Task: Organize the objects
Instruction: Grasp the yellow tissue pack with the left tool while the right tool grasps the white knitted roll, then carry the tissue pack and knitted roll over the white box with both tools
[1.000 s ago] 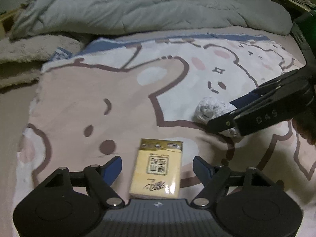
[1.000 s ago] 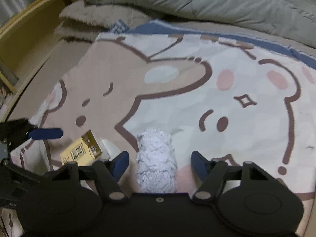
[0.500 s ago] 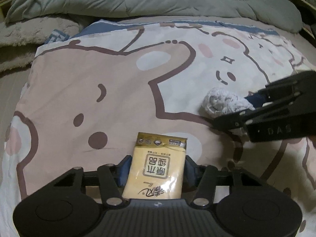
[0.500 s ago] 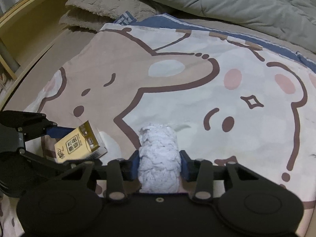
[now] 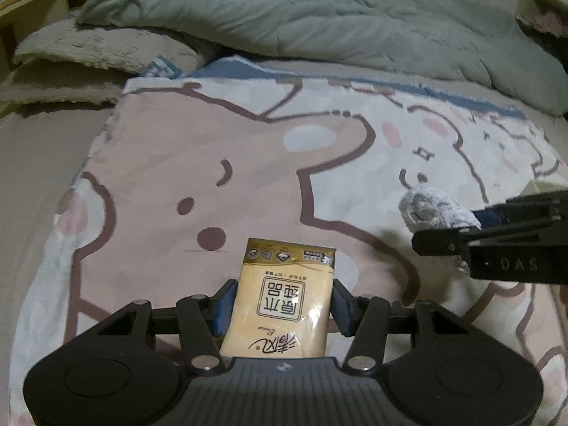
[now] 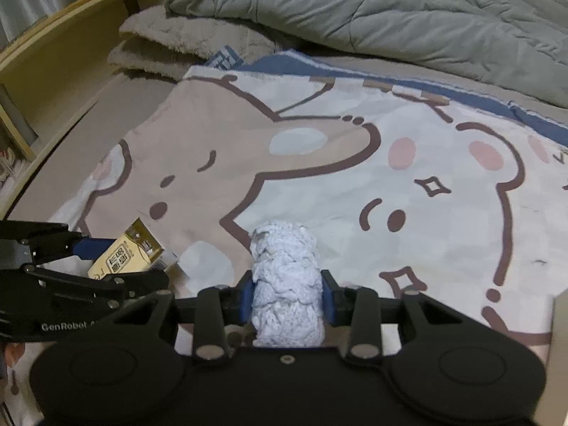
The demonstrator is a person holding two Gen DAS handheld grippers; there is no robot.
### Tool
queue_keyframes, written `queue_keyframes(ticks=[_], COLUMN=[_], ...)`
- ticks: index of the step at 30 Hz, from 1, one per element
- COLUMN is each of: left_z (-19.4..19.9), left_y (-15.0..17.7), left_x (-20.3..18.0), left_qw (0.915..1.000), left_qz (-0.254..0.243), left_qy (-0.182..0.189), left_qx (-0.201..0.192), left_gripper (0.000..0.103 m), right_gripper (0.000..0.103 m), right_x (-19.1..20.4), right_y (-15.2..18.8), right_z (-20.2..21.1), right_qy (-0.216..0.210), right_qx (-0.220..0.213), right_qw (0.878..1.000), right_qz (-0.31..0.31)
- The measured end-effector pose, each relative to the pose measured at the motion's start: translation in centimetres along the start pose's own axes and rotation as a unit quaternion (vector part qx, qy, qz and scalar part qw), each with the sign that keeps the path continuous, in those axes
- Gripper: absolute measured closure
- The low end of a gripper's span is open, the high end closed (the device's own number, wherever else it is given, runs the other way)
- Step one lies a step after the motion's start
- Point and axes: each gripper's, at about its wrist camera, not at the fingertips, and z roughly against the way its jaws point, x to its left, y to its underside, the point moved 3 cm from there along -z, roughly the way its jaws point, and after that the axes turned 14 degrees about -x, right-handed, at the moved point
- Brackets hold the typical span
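My left gripper [image 5: 282, 301] is shut on a yellow tissue pack [image 5: 284, 298] with printed characters, held above the bear-print blanket [image 5: 213, 163]. My right gripper [image 6: 287, 293] is shut on a rolled white knitted cloth [image 6: 285, 284], also above the blanket. In the left wrist view the cloth [image 5: 431, 209] shows at the right, in the black right gripper. In the right wrist view the tissue pack [image 6: 124, 255] shows at the lower left, in the left gripper.
A rumpled grey-green duvet [image 5: 319, 17] lies across the back of the bed. A folded beige fleece [image 6: 184, 46] sits at the back left. A wooden bed frame [image 6: 71, 46] runs along the left side.
Both grippers closed, the left on the tissue pack and the right on the white cloth, then lifted them off the blanket. The views have risen and tilted towards the duvet.
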Motion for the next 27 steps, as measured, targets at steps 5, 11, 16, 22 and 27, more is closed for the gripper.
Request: queue_keyframes(ticks=[5, 11, 16, 22, 27], left_z=[2.5, 5.5, 7.8, 10.4, 12.0], left_y=[-0.7, -1.7, -2.5, -3.2, -3.4], left_x=[-0.3, -1.0, -1.8, -3.3, -5.0], left_qw=[0.9996, 0.9984, 0.9972, 0.9957, 0.9950], left_qz=[0.020, 0.036, 0.040, 0.048, 0.051], left_qy=[-0.009, -0.019, -0.029, -0.034, -0.035], left_qx=[-0.017, -0.039, -0.056, -0.071, -0.079], left_gripper=[0.048, 0.048, 0.048, 0.048, 0.048], right_gripper=[0.065, 0.065, 0.065, 0.065, 0.065], right_x=[0.5, 1.0, 1.2, 1.1, 0.6], right_y=[-0.7, -1.8, -2.4, -2.7, -2.5], right_z=[2.9, 6.4, 9.3, 12.6, 15.1], right_qy=[0.001, 0.005, 0.006, 0.011, 0.019], right_qx=[-0.022, -0.047, -0.068, -0.089, -0.103], right_qw=[1.000, 0.999, 0.998, 0.996, 0.994], right_qz=[-0.005, -0.003, -0.001, 0.000, -0.002])
